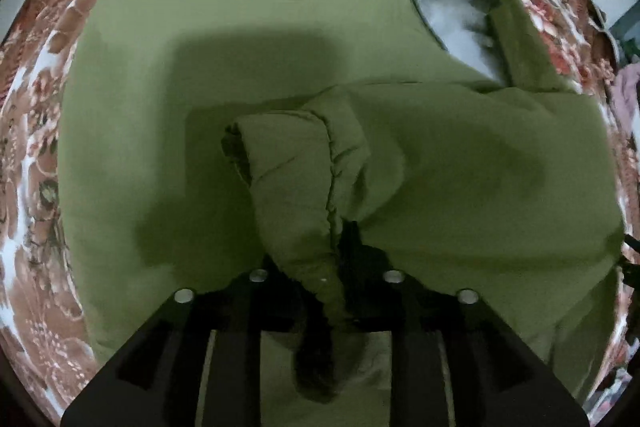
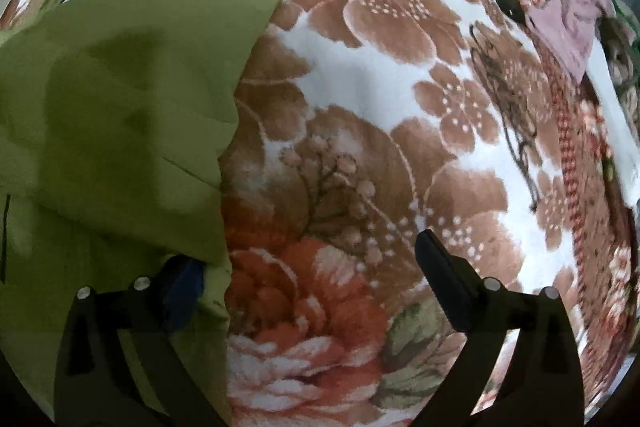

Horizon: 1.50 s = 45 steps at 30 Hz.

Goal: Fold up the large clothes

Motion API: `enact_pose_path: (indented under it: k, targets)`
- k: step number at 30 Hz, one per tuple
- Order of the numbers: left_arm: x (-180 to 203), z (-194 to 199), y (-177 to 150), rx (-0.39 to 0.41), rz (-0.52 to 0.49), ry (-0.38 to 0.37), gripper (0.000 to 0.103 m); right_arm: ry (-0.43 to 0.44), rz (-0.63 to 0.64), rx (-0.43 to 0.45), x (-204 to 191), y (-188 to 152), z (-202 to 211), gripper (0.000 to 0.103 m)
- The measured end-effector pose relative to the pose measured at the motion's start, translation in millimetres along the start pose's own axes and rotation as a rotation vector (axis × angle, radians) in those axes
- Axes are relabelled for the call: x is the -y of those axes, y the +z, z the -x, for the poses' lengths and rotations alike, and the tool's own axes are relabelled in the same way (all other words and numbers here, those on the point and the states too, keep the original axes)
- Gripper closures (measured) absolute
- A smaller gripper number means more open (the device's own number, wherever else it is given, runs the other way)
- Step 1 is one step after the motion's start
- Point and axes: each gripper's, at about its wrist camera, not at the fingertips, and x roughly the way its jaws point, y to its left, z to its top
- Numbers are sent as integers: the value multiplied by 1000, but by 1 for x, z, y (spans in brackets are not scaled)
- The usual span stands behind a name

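Floral fleece blanket [image 2: 360,99] on a bed carries the large olive-green padded garment [image 1: 160,131], spread flat. My left gripper [image 1: 324,279] pinches its bunched sleeve [image 1: 296,187] loosely; the sleeve may slip out. My right gripper [image 2: 308,287], jaws spread, straddles the hem and could drag it.

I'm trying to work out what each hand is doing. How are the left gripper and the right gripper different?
The left gripper has a bunched fold of the green garment between its narrow jaws; the right gripper stands wide open, with nothing between them. The left one is over the garment's middle; the right one is beside the garment's edge, above the flowered blanket. Both are black and point down.
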Motion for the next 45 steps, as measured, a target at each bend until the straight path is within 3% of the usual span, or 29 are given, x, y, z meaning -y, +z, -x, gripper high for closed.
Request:
enact_pose_path:
  k: [1,3,4,7,11,16,20,23,27,33,36,39,45]
  targets:
    - [0,1,0,2,1,10,72,-1,-5,2,1,1,3,7]
    - [2,7,1,-1,-9,79,45,11,-21,4,2,3,15,7]
    - [2,12,1,5,-17,99,27,26,-32,4,3,3,25,6]
    - [-3,41,-1,46,-38,145,25,92,-40,-9,7,2,54,6]
    - [-11,90,0,125,-63,176,19,103,-26,46,4,12,94,6]
    - [29,104,10,161,-116,38,6,140,-15,162,-58,84,89,5]
    - [68,63,13,113,-187,-30,6,77,0,201,-114,136,45,5]
    - [73,20,15,69,-206,-21,6,22,4,148,-131,154,0,5]
    - [50,-19,15,3,-207,6,6,-104,-63,131,-108,160,-36,5]
    - [30,-12,9,27,-299,-27,7,-134,-58,135,-71,167,-55,5]
    - [30,0,11,10,-321,-15,7,-83,-84,112,-59,170,-47,5]
    - [30,30,25,66,-317,3,6,31,-116,124,-57,179,-18,5]
    - [9,71,102,145,-246,19,5,103,-26,170,-89,234,29,5]
